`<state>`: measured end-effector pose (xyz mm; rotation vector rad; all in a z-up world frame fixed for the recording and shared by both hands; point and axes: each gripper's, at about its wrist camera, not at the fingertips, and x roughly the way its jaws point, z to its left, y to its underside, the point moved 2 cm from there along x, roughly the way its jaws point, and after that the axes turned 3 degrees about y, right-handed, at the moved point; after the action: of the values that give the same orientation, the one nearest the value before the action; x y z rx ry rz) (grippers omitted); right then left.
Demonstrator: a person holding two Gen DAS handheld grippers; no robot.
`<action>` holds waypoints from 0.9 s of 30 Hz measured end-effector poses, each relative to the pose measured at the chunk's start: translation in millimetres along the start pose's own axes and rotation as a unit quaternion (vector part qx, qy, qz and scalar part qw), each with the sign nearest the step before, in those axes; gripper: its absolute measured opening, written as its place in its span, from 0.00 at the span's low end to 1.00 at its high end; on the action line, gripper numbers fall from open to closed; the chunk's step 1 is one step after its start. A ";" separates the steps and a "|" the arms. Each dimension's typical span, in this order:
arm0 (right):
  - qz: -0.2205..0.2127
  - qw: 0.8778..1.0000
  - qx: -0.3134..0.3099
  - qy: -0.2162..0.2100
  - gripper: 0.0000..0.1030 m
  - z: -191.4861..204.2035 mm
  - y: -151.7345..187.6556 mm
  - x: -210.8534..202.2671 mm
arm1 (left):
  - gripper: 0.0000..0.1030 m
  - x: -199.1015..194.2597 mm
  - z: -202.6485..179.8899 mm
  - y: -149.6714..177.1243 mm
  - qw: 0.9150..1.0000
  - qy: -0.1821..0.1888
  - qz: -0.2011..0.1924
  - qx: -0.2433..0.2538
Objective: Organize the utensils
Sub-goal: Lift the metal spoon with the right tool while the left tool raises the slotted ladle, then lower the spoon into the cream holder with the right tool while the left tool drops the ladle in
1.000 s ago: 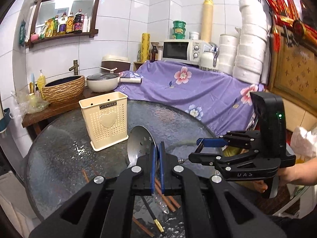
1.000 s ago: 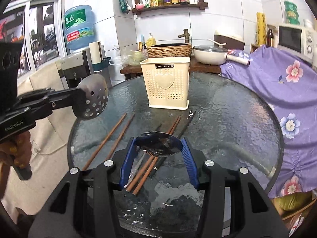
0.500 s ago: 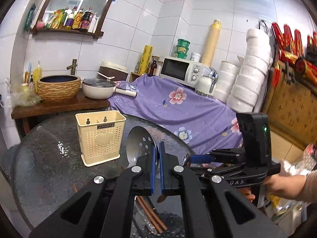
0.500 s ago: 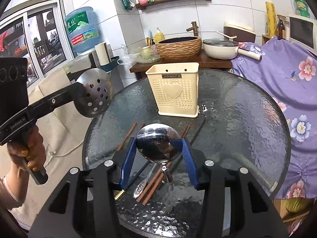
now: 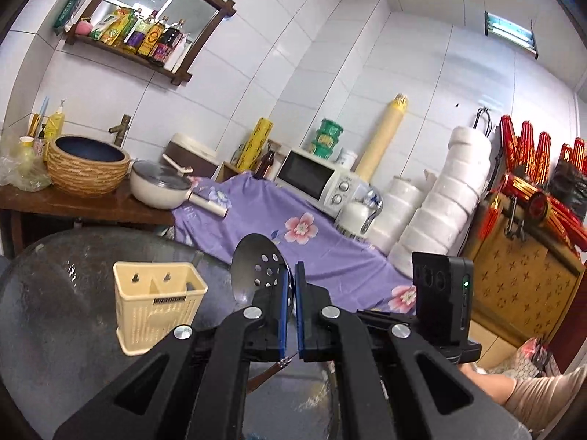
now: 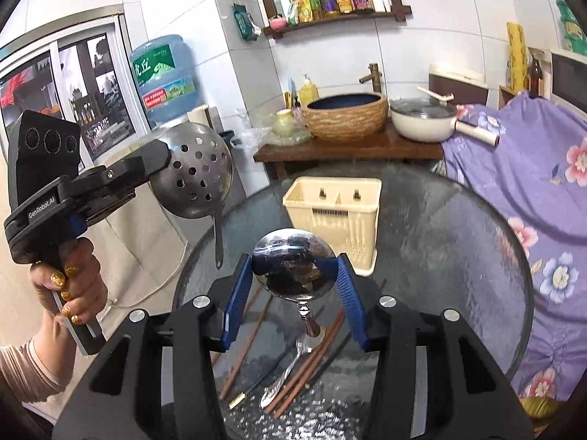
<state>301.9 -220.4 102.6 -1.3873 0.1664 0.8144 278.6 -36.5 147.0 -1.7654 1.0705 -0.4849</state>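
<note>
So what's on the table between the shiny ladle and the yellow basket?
Nothing. In the right wrist view, the glass table is bare between the held ladle and the basket; the chopsticks lie nearer, under the ladle.

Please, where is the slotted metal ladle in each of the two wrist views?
Left wrist view: the slotted ladle is at centre, its bowl rising just behind the shut left tool.
Right wrist view: it is at upper left, bowl clamped in that tool, handle hanging down.
Shared landmark: the cream utensil holder on the glass table.
</note>
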 end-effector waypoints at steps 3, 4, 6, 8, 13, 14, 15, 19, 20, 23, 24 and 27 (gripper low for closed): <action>-0.016 1.000 -0.015 0.011 0.46 -0.2 -29.8 -4.7 | 0.03 7.4 -1.3 -23.0 1.000 0.012 -0.014 -0.007; -0.021 1.000 -0.018 0.014 0.46 -0.7 -37.8 -5.5 | 0.03 10.8 -0.7 -31.0 1.000 0.013 -0.020 -0.006; -0.027 0.999 -0.020 0.014 0.46 -1.9 -58.6 -5.9 | 0.03 19.5 1.1 -48.5 0.999 0.014 -0.029 -0.002; -0.029 0.999 -0.017 0.014 0.46 -4.4 -73.6 -3.5 | 0.03 27.0 7.3 -61.0 0.999 0.020 -0.038 -0.009; -0.044 0.999 -0.013 0.029 0.46 -15.6 -112.8 9.1 | 0.03 45.0 31.9 -93.1 0.994 0.055 -0.075 -0.055; -0.045 0.998 -0.013 0.031 0.46 -17.5 -118.4 12.2 | 0.03 48.8 37.3 -99.1 0.992 0.065 -0.081 -0.067; -0.045 0.998 -0.015 0.033 0.46 -18.5 -122.4 15.0 | 0.03 52.7 43.1 -105.9 0.990 0.073 -0.090 -0.080; -0.047 0.998 -0.021 0.036 0.46 -23.5 -139.1 28.1 | 0.03 63.4 58.7 -117.3 0.985 0.088 -0.106 -0.099; -0.047 0.998 -0.022 0.036 0.46 -24.1 -141.7 31.2 | 0.03 65.6 62.5 -117.7 0.985 0.089 -0.107 -0.103; -0.046 0.998 -0.020 0.038 0.46 -30.8 -151.5 47.2 | 0.03 75.4 79.6 -114.4 0.983 0.087 -0.111 -0.118; -0.047 0.998 -0.019 0.039 0.46 -32.8 -153.2 51.5 | 0.03 77.6 87.3 -111.6 0.981 0.087 -0.114 -0.127; -0.042 0.998 -0.017 0.036 0.46 -36.1 -155.1 70.6 | 0.03 82.0 109.0 -105.3 0.975 0.093 -0.125 -0.155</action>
<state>457.9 -218.8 180.1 -1.4460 0.1501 0.7014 447.6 -32.6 180.3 -2.1810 1.1036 -0.6783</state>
